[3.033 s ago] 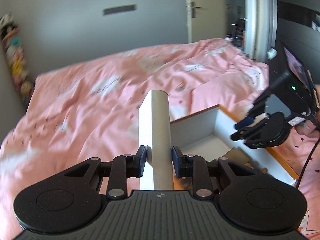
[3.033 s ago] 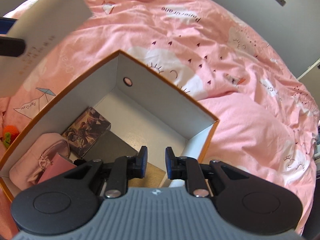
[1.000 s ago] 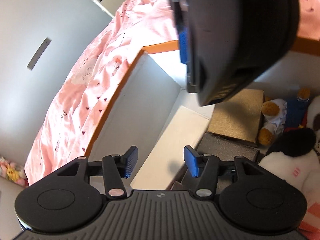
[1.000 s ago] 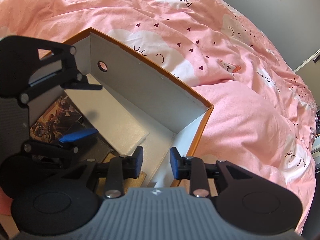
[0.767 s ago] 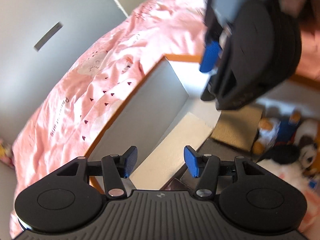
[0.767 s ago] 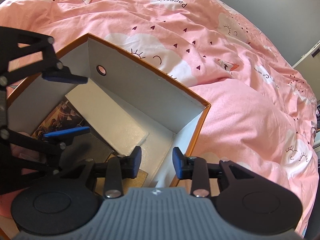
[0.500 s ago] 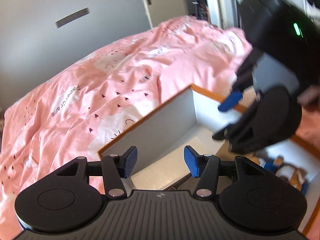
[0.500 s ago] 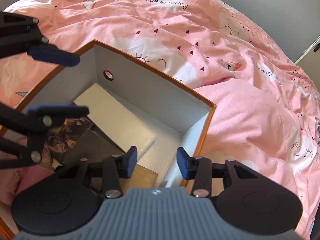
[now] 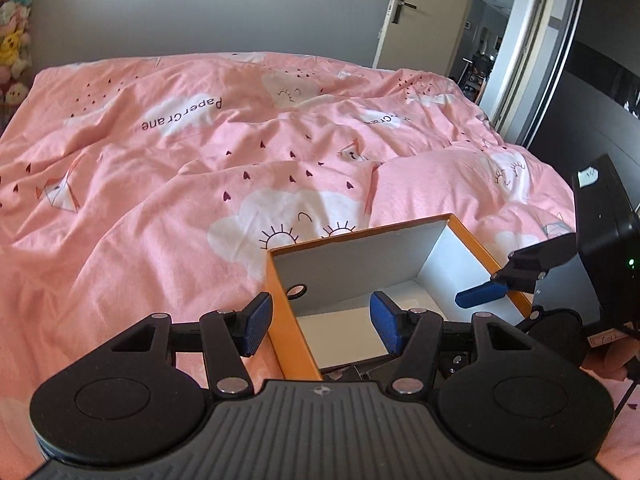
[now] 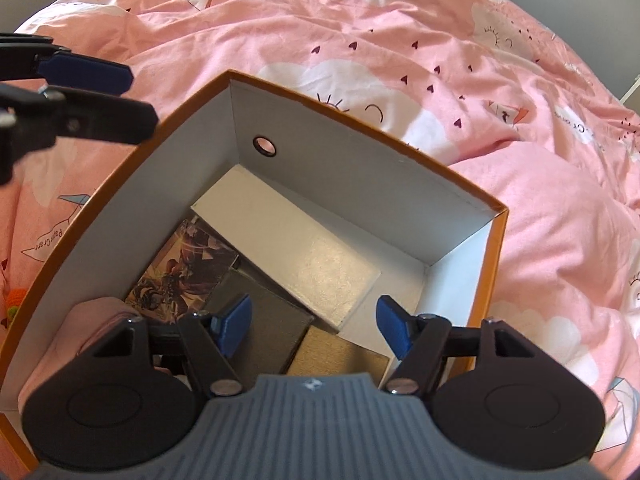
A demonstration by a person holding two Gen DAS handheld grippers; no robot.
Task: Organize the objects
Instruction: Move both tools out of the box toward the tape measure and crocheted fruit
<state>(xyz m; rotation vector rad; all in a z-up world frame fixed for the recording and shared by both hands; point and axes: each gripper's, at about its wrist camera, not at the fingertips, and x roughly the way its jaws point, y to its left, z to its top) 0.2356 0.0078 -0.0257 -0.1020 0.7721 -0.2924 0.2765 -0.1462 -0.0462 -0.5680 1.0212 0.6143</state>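
An orange storage box (image 10: 360,124) with white inner walls sits on the pink duvet. Inside it a flat white box (image 10: 288,248) lies along the far wall. Beside it are an illustrated box (image 10: 184,276), a dark grey box (image 10: 260,320), a tan box (image 10: 340,356) and a pink pouch (image 10: 100,316). My right gripper (image 10: 315,325) hovers over the box interior, its jaws opening, with nothing between them. My left gripper (image 9: 322,322) is open and empty above the near corner of the orange box (image 9: 360,236). In the right wrist view the left gripper (image 10: 142,98) hangs at the upper left.
The rumpled pink duvet (image 9: 180,160) surrounds the box on all sides. A door (image 9: 424,8) and a grey wall stand behind the bed, with plush toys (image 9: 12,40) at the far left. A hand (image 9: 608,360) holds the right gripper's body. An orange toy (image 10: 16,296) lies left of the box.
The white box, held by my left gripper three seconds ago, now lies in the orange box. The left gripper rose out, pulled back and rolled upright. The right jaws widened.
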